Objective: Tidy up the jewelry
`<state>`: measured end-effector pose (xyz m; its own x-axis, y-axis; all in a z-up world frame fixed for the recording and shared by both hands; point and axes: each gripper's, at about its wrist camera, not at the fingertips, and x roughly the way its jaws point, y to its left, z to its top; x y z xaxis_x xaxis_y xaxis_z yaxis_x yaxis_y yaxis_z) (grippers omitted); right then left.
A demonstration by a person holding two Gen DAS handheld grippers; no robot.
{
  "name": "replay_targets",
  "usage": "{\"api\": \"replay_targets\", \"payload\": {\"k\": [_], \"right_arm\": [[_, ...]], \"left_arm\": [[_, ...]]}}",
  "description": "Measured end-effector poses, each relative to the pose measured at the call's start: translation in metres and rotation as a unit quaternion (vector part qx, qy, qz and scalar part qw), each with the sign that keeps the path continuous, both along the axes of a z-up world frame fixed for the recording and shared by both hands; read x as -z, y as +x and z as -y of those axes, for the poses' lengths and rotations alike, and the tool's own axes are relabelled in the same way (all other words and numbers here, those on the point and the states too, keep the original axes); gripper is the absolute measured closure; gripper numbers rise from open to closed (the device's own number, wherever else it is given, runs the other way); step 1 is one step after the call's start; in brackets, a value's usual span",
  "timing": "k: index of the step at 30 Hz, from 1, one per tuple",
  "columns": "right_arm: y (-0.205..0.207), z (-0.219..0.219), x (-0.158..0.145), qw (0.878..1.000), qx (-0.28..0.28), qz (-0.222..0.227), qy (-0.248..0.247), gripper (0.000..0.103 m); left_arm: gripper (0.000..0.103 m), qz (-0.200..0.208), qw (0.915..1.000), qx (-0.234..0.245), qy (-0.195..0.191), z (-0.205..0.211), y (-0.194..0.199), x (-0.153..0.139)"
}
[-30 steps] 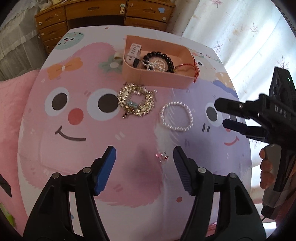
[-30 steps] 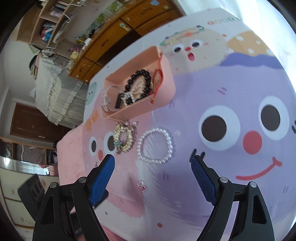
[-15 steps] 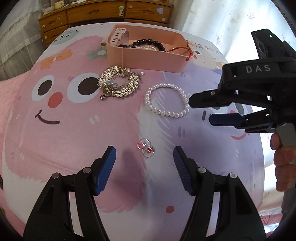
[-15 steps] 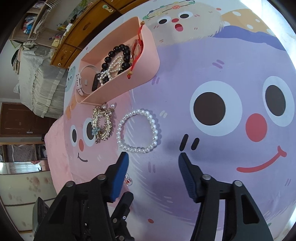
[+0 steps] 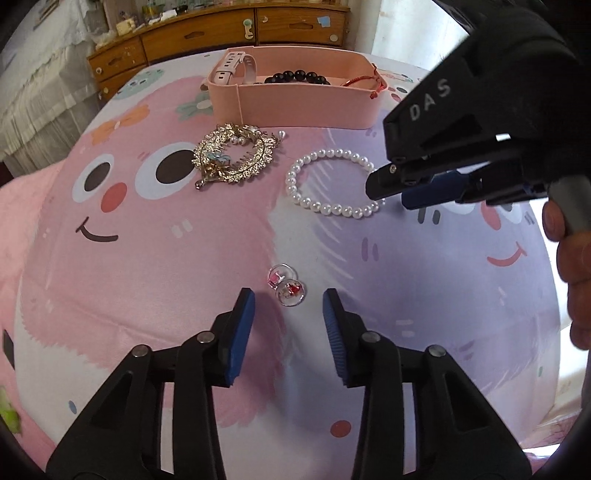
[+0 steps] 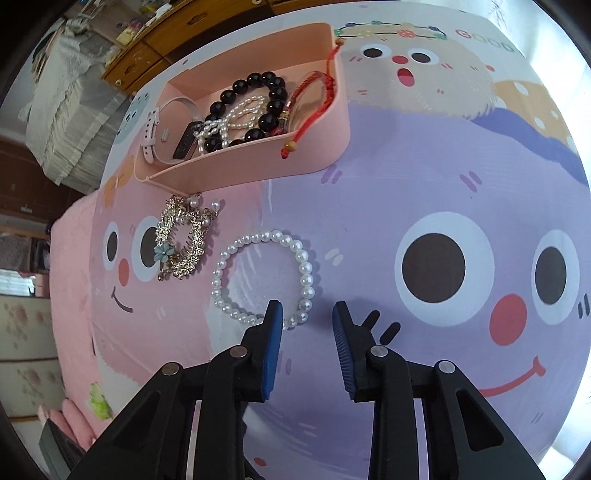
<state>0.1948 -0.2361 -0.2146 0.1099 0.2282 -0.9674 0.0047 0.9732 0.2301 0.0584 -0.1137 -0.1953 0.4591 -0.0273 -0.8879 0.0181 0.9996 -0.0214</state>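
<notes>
1. My left gripper [image 5: 288,297] is hanging low over the table [image 5: 110,295], fingers apart, empty; the pair of clear earrings [image 5: 286,284] is lying just ahead between the tips.
2. Gold hair comb [image 5: 234,158] is sitting left of the pearl bracelet [image 6: 264,277], both before the pink tray [image 6: 258,162].
3. My right gripper [image 6: 306,314] is straddling the pearl bracelet's near edge, fingers apart, nothing clamped.

Glossy pearl bracelet [image 6: 264,277] and glittering gold-toned metal hair comb [image 5: 234,157] lie on a smooth printed cloth [image 5: 147,277]; the pink tray [image 6: 258,162] looks matt plastic, the drawers [image 5: 221,31] varnished wood.
</notes>
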Motion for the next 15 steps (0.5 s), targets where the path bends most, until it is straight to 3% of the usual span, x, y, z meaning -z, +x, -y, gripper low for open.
{"api": "replay_targets", "payload": {"k": [6,11,15], "right_arm": [[0.003,-0.009,0.001,0.999,-0.027,0.017,-0.023,0.078],[0.007,-0.014,0.002,0.998,-0.047,0.029,-0.034,0.094],[0.01,-0.018,0.003,0.997,-0.057,0.034,-0.031,0.096]], "left_arm": [[0.087,0.007,1.0,-0.002,-0.003,0.002,0.0,0.0],[0.103,0.011,0.9998,-0.016,-0.005,-0.005,0.0,0.0],[0.103,0.014,0.9996,-0.018,-0.014,-0.009,-0.001,0.0]]}}
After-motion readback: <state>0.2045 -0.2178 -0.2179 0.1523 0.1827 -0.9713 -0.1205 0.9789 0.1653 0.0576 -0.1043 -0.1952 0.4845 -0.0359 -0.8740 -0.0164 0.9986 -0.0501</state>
